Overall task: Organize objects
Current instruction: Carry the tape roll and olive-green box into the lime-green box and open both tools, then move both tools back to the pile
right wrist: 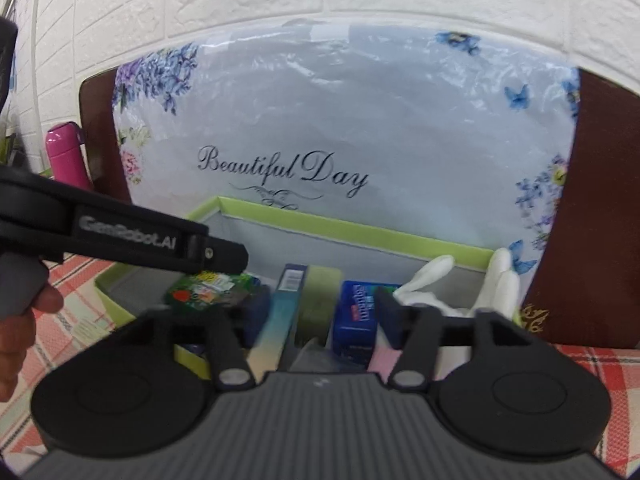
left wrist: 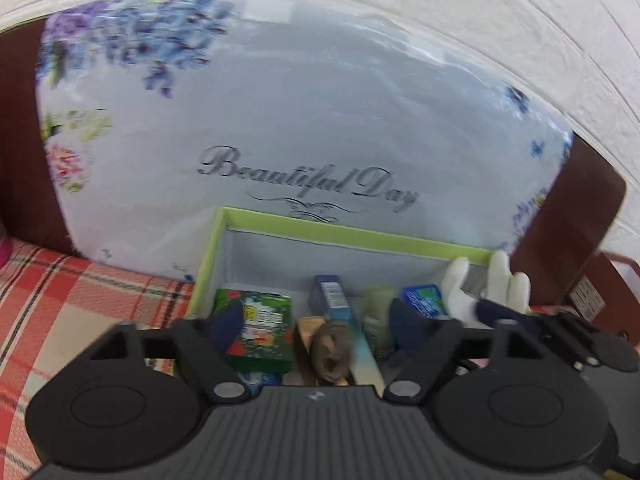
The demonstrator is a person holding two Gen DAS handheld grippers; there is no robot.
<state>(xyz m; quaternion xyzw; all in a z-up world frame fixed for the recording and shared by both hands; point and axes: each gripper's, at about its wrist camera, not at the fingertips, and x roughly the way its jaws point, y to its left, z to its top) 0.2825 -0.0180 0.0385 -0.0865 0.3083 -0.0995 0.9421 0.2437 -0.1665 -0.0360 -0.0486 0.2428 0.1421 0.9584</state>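
Both grippers are angling downward over the green-rimmed open cardboard box [left wrist: 340, 234]; left gripper [left wrist: 318, 326] is sitting with jaws spread, nothing pinched between them; right gripper [right wrist: 316, 314] is likewise spread and gripping nothing; in the right wrist view the left gripper's black body is crossing in from the left of the box, a bare hand [right wrist: 16, 336] wrapping its handle.

Inside the box I'm counting: one green printed carton [left wrist: 262, 322], one tall blue-teal carton [left wrist: 344, 312], one dark blue packet [right wrist: 356, 320], one pair of white fabric gloves [right wrist: 472, 284] at the box's right end; the items are lying loosely side by side; behind the box a floral plastic-wrapped pillow [left wrist: 300, 120] is leaning; the box is sitting on a red plaid cloth [left wrist: 60, 300].
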